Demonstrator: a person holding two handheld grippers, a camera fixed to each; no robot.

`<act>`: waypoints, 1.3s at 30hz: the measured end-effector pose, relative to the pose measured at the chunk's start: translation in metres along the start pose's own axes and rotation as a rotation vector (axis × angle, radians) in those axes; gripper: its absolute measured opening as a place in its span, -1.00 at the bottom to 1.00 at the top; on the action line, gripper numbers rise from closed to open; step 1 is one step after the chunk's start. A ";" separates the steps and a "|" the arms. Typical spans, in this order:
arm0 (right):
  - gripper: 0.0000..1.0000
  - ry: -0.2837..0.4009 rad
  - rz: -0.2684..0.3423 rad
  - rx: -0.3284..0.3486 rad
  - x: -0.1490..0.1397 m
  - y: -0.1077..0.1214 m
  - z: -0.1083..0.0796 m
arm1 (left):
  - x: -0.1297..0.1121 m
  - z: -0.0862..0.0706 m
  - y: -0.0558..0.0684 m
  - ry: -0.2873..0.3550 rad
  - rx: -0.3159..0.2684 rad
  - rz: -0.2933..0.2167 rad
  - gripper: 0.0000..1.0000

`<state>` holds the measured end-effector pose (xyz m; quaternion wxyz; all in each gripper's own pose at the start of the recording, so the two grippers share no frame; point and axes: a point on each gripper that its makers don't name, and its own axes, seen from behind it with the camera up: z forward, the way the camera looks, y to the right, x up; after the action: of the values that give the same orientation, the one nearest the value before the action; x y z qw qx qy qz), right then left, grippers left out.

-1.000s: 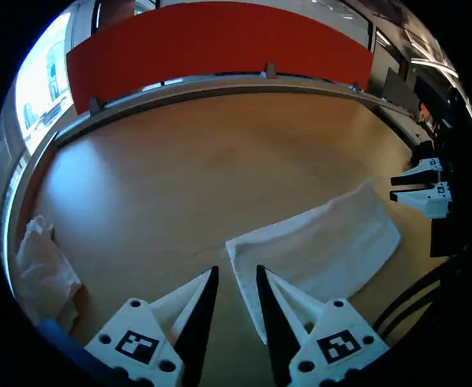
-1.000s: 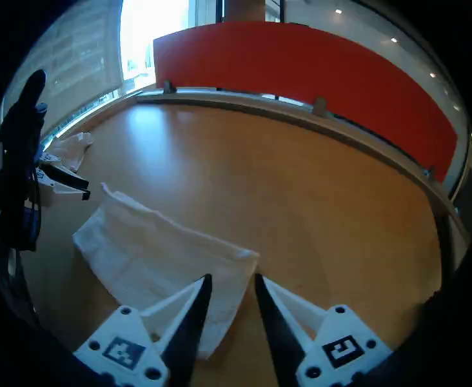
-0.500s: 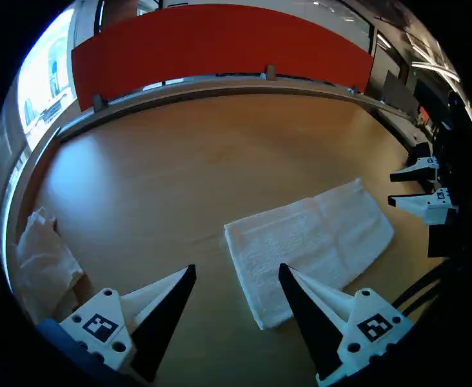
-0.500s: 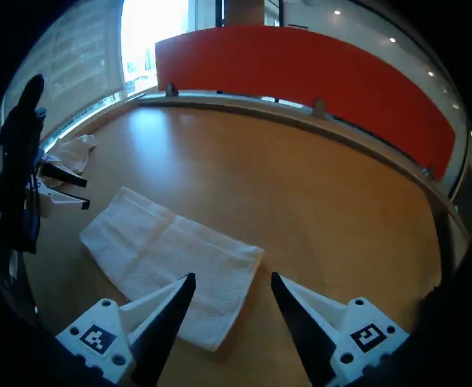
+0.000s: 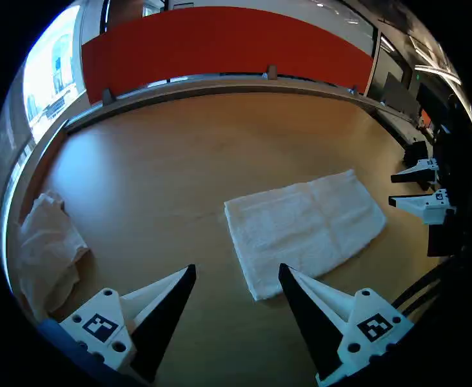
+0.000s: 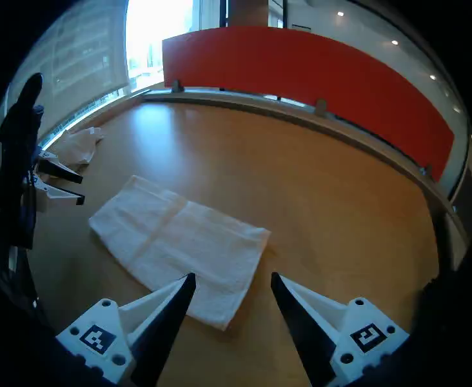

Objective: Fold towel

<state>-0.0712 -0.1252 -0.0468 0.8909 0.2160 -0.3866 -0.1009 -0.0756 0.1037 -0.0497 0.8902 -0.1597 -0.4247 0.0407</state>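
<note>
Towel (image 5: 304,235): likely soft, light, limp; lies flat.
Grasp point: short-edge corners.
Left gripper (image 5: 236,267): jaws wide, empty.
Right gripper (image 6: 233,276): jaws wide, empty.

a light wooden tabletop (image 5: 191,148) runs out to its far edge, where a long red divider panel (image 5: 236,39) stands upright, held by small grey brackets (image 5: 271,69). a crumpled white cloth (image 5: 46,248) lies heaped near the table's window-side corner, close to the edge. beyond it a bright window (image 5: 46,71) glares, washed out. in the right gripper view small ceiling lights (image 6: 340,13) dot the room behind the panel. dark shapes (image 5: 400,93) past the table's other end may be office furniture.
</note>
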 end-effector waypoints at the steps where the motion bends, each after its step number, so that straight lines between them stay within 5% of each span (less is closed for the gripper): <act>1: 0.81 -0.001 0.000 0.000 -0.002 0.000 -0.002 | -0.003 -0.002 0.000 -0.002 0.002 -0.001 0.91; 11: 0.81 -0.008 -0.008 0.001 -0.014 -0.002 -0.012 | -0.021 -0.015 -0.002 -0.004 0.021 -0.024 0.91; 33: 0.81 -0.068 -0.076 0.049 -0.041 -0.009 0.005 | -0.055 -0.051 -0.024 -0.008 0.100 -0.114 0.91; 39: 0.65 -0.104 -0.098 0.064 -0.057 -0.010 0.009 | -0.060 -0.055 -0.026 -0.010 0.107 -0.126 0.91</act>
<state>-0.1167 -0.1172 -0.0825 0.8562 0.2574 -0.4246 -0.1431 -0.0728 0.0530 -0.1185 0.8961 -0.0845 -0.4357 0.0081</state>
